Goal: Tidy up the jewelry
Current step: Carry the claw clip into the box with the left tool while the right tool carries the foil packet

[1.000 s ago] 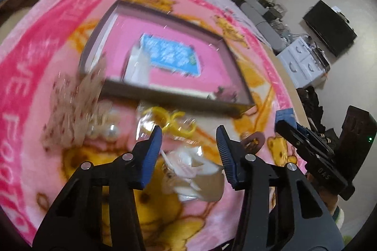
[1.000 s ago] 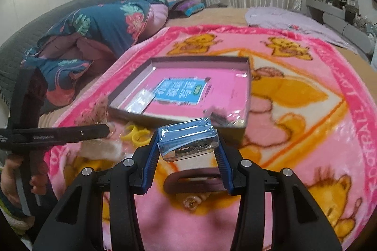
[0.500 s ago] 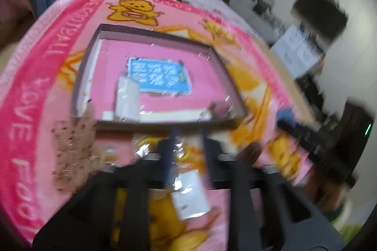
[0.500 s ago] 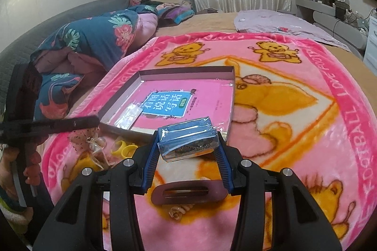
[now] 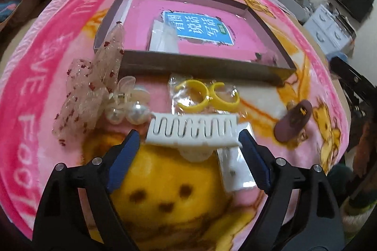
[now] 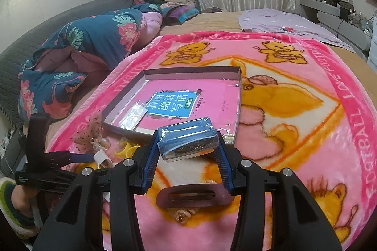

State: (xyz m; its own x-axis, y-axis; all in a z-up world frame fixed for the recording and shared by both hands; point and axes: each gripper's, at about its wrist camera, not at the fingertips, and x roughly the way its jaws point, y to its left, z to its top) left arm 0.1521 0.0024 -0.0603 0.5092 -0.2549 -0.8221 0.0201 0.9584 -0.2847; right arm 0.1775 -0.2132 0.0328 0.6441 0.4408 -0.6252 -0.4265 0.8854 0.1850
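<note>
The left tongs (image 5: 188,147) held a white claw clip (image 5: 192,131) by its ends, raised above the pink blanket (image 5: 33,95) — a second earlier they stood wide over loose items with nothing held. Pick-up judged complete; transfer to the shallow box (image 5: 195,67) appears next. The right tongs (image 6: 187,155) stayed clamped on a blue plastic packet (image 6: 187,141), unchanged, short of the box's near wall. Yellow rings (image 5: 207,98), a pearl clip (image 5: 128,107) and a brown clip (image 5: 293,121) lay unsorted — task early.

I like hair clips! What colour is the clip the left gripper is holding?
White. The clip shows best in the left wrist view, between the left gripper's blue pads.
</note>
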